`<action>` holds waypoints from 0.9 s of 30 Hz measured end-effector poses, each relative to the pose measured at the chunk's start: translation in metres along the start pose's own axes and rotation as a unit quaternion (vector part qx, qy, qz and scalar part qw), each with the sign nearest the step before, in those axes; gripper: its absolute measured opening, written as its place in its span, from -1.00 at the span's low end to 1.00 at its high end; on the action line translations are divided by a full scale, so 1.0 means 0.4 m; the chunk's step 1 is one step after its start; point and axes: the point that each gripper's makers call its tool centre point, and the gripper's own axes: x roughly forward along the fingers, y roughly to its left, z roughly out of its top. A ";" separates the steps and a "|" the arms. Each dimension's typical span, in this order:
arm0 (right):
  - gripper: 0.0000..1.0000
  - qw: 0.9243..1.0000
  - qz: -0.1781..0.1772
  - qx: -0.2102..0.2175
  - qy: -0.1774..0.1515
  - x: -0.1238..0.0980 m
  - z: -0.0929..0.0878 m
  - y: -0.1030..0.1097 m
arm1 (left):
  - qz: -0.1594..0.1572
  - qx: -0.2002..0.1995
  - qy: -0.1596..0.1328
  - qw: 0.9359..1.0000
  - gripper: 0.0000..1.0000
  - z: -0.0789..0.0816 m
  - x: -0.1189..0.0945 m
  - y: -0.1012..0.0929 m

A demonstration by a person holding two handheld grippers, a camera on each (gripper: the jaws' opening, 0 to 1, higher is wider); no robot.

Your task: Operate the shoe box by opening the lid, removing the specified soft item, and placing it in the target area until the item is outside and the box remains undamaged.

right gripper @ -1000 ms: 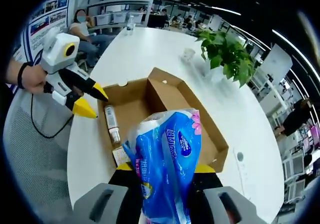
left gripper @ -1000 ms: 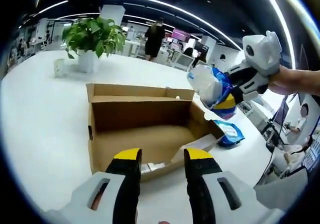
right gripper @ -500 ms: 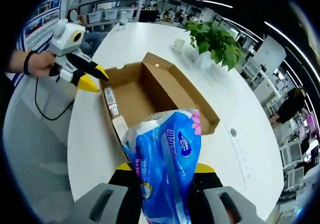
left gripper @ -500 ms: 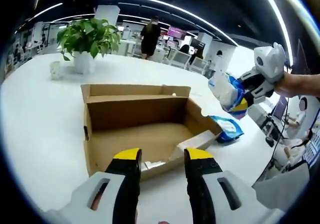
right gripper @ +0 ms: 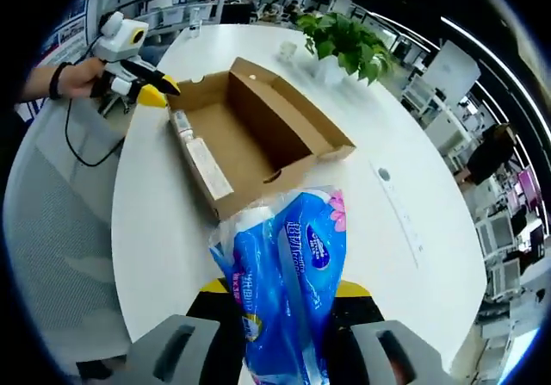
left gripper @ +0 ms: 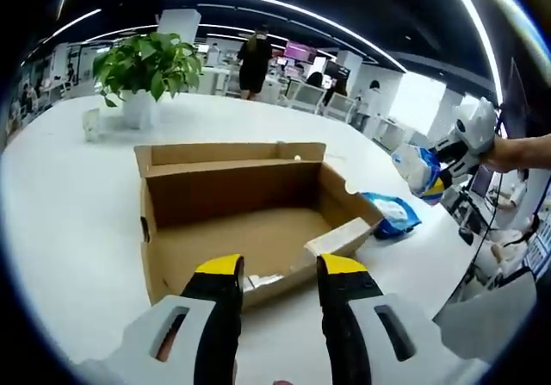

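Note:
The cardboard shoe box (left gripper: 241, 204) lies open on the white table, its lid flap standing along the far side. My left gripper (left gripper: 280, 269) hovers open at the box's near wall with nothing between its yellow tips. Off to the right my right gripper (left gripper: 448, 165) is held in the air, shut on a blue and white soft pack (left gripper: 417, 168). In the right gripper view that soft pack (right gripper: 284, 273) sits in my right gripper (right gripper: 284, 292), above the table and clear of the shoe box (right gripper: 250, 135). The left gripper (right gripper: 162, 92) is at the box's far end.
A second blue pack (left gripper: 392, 214) lies on the table right of the box. A small bottle (right gripper: 181, 127) and a flat carton (right gripper: 207, 165) rest inside the box. A potted plant (left gripper: 142, 66) and a cup (left gripper: 90, 122) stand behind. A grey mesh chair (right gripper: 43, 230) borders the table (right gripper: 362, 230).
My right gripper has carried the soft pack away from the box, farther right and back over the table. My left gripper has stayed open at the box's near wall.

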 end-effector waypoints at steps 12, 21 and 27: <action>-0.38 0.999 -0.017 0.018 0.036 -0.045 -0.177 -0.033 | -0.002 0.016 0.003 1.000 -0.31 -0.002 -0.006 -0.020; -0.38 0.997 -0.033 0.031 0.057 -0.073 -0.299 -0.063 | 0.007 0.015 0.001 1.000 -0.31 -0.002 -0.012 -0.016; -0.38 0.996 -0.038 0.042 0.071 -0.087 -0.369 -0.084 | 0.011 0.016 0.002 1.000 -0.30 -0.004 -0.012 -0.014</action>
